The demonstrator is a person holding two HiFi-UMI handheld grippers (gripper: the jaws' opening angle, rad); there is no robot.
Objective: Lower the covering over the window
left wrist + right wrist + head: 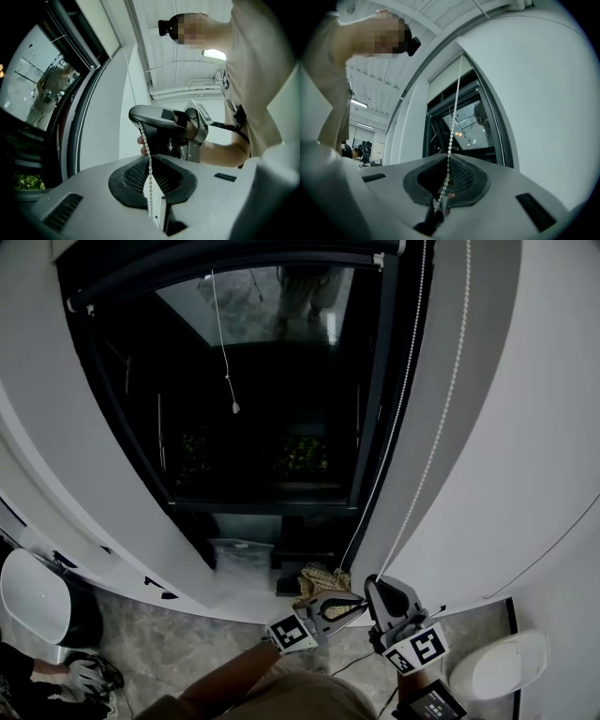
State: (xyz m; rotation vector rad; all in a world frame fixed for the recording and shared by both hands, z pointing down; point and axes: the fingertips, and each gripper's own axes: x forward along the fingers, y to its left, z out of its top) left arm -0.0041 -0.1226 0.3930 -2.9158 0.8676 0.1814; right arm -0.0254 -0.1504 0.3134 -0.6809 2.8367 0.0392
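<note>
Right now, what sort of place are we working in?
Likely an office building interior: a tall dark-framed window with a blind's bead chain, plus ceiling strip lights and office chairs in the room behind.

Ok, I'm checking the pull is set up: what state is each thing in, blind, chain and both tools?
Blind: rolled up at the top, window uncovered.
Bead chain: hanging, pinched by both tools.
Left tool: shut on the bead chain.
Right tool: shut on the bead chain.

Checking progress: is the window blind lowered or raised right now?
Raised. The blind's bar lies along the window's top; the glass below is uncovered.
</note>
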